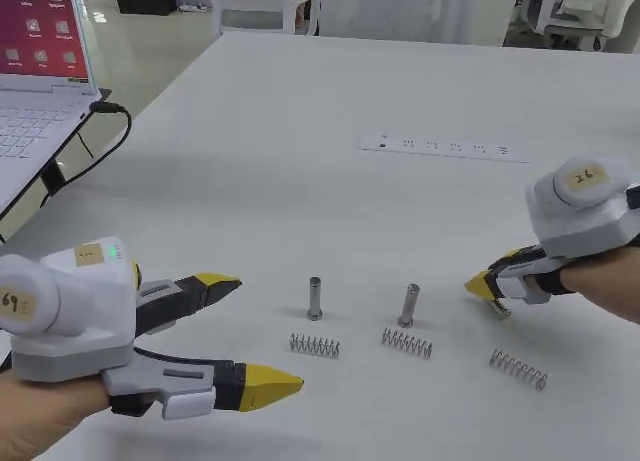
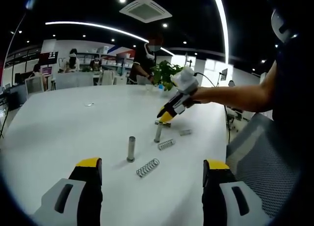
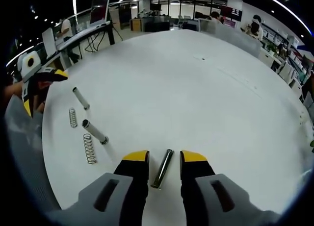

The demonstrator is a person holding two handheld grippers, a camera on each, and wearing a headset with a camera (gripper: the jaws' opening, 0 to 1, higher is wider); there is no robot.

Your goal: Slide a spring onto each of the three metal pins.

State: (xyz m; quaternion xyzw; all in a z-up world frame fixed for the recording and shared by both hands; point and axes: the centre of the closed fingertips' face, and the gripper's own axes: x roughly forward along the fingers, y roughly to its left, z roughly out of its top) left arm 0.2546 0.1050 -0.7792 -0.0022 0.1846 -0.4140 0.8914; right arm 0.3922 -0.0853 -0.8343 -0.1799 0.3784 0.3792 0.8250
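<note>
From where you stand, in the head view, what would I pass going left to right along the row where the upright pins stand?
left gripper → first upright pin → second upright pin → right gripper

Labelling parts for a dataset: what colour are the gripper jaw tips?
Yellow, on black jaws; clearest on the left gripper in the head view.

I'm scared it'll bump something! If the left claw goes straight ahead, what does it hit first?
The left claw would probably meet the nearest spring first, lying ahead between its open tips. An upright pin stands just beyond. Height is unclear, so it might pass over.
</note>
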